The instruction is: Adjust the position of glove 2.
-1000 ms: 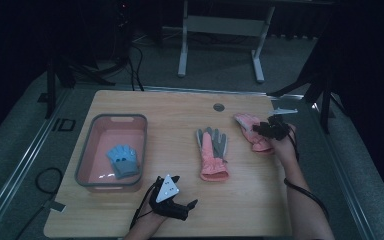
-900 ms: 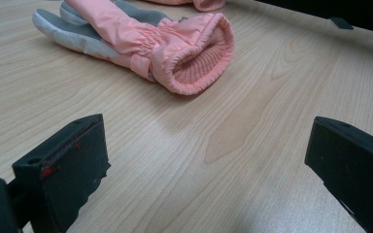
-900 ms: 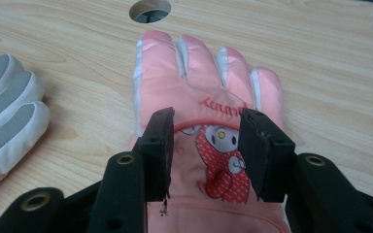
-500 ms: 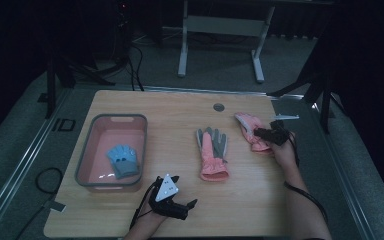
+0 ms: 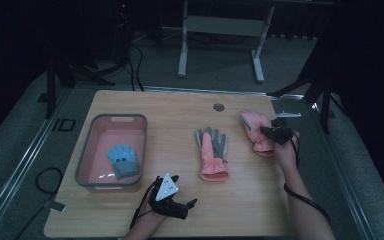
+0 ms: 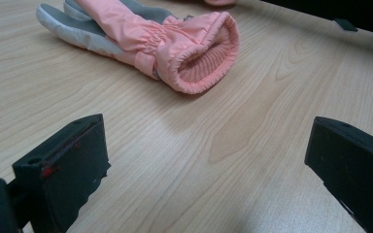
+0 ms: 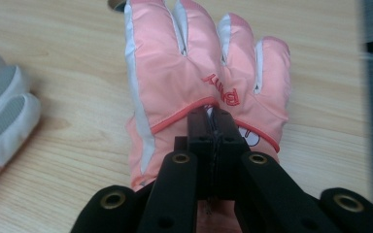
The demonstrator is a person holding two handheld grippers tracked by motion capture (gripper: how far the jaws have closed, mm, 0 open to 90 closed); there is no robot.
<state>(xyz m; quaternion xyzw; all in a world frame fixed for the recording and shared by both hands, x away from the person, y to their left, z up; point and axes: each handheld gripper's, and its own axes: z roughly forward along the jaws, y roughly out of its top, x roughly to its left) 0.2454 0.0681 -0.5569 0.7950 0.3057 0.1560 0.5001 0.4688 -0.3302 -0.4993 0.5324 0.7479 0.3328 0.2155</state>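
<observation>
Bin [image 5: 86, 150] at the counter's [image 5: 180, 107] left holds 1 blue glove [image 5: 122, 161]. Near the front edge, the left gripper [image 5: 172, 197] rests with its jaws wide apart and nothing between them, facing the cuff of the grey-palmed glove [image 5: 212, 150] at the centre. At the right, the right gripper [image 5: 276, 131] has just been closing its jaws, now pinched on the back of the pink glove [image 7: 199, 73], which lies flat near the far right corner.

Overhead table view, two close claw-mounted views
</observation>
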